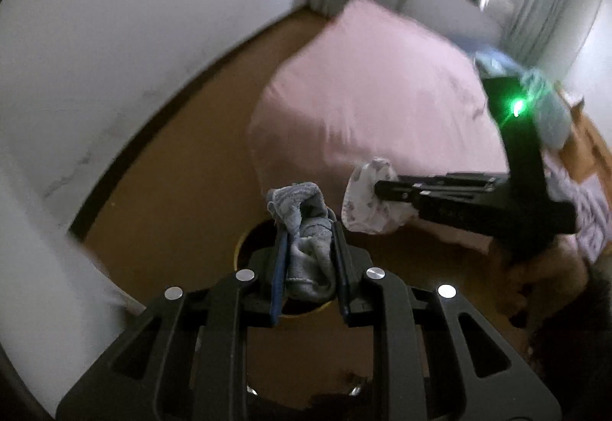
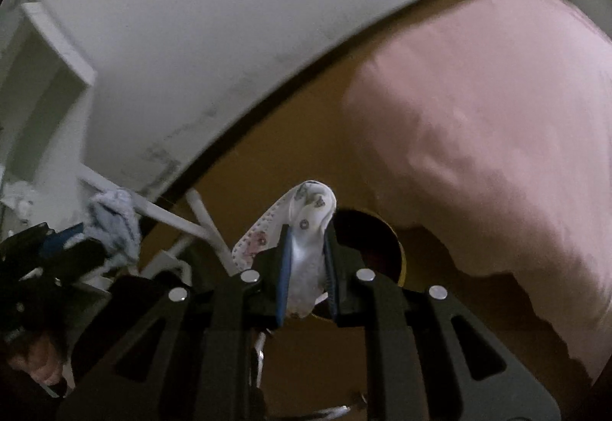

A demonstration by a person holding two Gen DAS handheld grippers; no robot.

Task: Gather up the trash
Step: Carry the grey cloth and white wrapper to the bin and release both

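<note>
My left gripper [image 1: 309, 230] is shut on a grey-blue sock [image 1: 306, 226] and holds it above a dark round bin with a yellow rim [image 1: 239, 249] on the brown floor. My right gripper [image 2: 308, 230] is shut on a white patterned sock [image 2: 306, 241], held above the same bin [image 2: 382, 241]. In the left wrist view the right gripper [image 1: 378, 189] comes in from the right with the white sock [image 1: 367, 199]. In the right wrist view the left gripper [image 2: 88, 241] sits at the left with the grey sock [image 2: 114, 226].
A bed with a pink cover [image 1: 375, 92] fills the right side, close to the bin; it also shows in the right wrist view [image 2: 497, 138]. A white wall [image 1: 134, 38] runs along the left. A white rack [image 2: 172, 218] stands by the wall.
</note>
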